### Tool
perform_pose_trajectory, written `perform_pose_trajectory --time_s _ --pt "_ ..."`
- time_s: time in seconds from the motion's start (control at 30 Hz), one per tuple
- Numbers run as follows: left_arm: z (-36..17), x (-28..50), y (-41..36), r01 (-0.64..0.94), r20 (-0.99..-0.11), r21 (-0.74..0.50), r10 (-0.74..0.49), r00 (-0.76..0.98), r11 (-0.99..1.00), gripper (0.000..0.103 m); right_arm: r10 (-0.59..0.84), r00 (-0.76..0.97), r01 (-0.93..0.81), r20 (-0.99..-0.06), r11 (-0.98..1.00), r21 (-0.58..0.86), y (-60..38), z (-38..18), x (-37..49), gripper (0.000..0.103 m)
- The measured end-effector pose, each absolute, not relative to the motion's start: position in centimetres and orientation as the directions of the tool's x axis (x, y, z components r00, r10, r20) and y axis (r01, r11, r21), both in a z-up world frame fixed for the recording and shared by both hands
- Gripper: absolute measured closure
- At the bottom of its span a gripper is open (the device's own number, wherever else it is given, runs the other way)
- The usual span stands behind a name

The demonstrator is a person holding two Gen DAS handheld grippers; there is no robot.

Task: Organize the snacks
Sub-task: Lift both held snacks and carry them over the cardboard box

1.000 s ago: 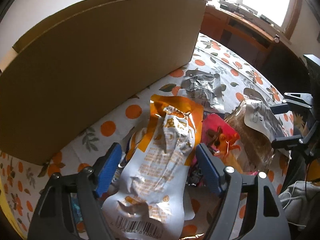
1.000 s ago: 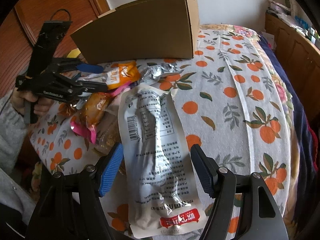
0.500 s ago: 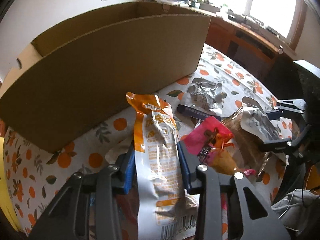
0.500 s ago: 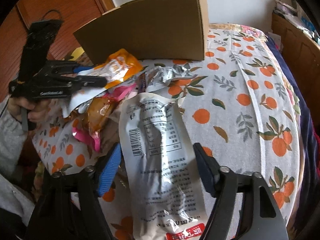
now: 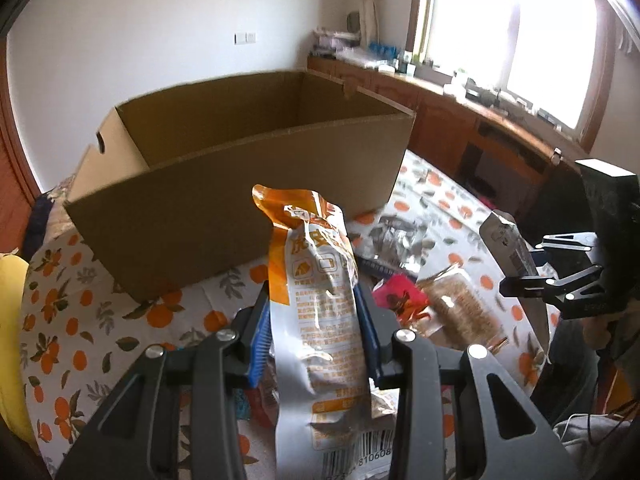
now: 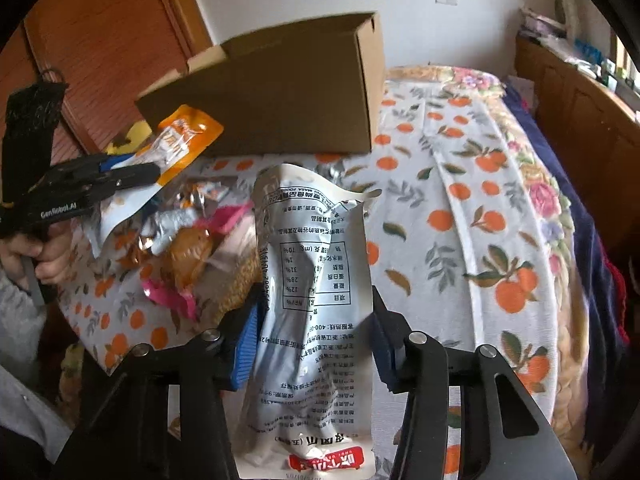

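- The left gripper [image 5: 316, 328] has its jaws clamped on an orange-and-silver snack pouch [image 5: 316, 288], the blue pads pressing both sides of it – the pouch stands up between them, orange end uppermost, in front of the near wall of the cardboard box [image 5: 248, 184].
- From the right wrist view this same pouch [image 6: 176, 148] hangs out of the left gripper [image 6: 132, 174], lifted clear of the other packets, just beside the box's [image 6: 280, 108] left end. The hand [image 6: 38, 254] holding that gripper shows at the left edge, with a grey sleeve below it.
- The right gripper [image 6: 312, 340] has a grey-white snack pouch [image 6: 312, 300] between its jaws, which are closing; both blue pads already touch the pouch's sides, and its top edge curls over, raised off the bed.
- The box is open-topped and sits on the bed's orange-print cover [image 6: 460, 216]. Its floor is not visible.
- Between the two grippers a heap of packets lies on the cover – a pink-wrapped one [image 5: 400, 300], a clear bag with brown contents [image 5: 464, 308], a crumpled silver pack [image 5: 400, 240].
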State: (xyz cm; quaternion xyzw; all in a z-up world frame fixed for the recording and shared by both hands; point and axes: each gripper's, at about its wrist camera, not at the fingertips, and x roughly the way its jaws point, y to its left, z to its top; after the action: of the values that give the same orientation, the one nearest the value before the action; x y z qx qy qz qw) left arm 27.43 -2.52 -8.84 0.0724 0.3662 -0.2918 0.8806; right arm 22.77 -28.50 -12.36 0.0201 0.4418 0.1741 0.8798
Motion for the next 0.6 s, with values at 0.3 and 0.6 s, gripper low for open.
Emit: perform_pose_trajectory --time_s 0.3,0.6 --pt "-5.8 26.8 -1.1 0.544 -0.61 -0.09 -0.478 0.632 0.834 0.067 0.327 0.604 -0.283 -0.727 0.941 0.188 -28.4 -9.3 22.8 0.054" --pt "-2.2 28.3 0.7 0.52 -0.54 -0.097 -0.484 0.689 0.848 0.066 0.334 0.642 -0.322 -0.69 0.934 0.152 -27.3 -6.0 24.5 0.054"
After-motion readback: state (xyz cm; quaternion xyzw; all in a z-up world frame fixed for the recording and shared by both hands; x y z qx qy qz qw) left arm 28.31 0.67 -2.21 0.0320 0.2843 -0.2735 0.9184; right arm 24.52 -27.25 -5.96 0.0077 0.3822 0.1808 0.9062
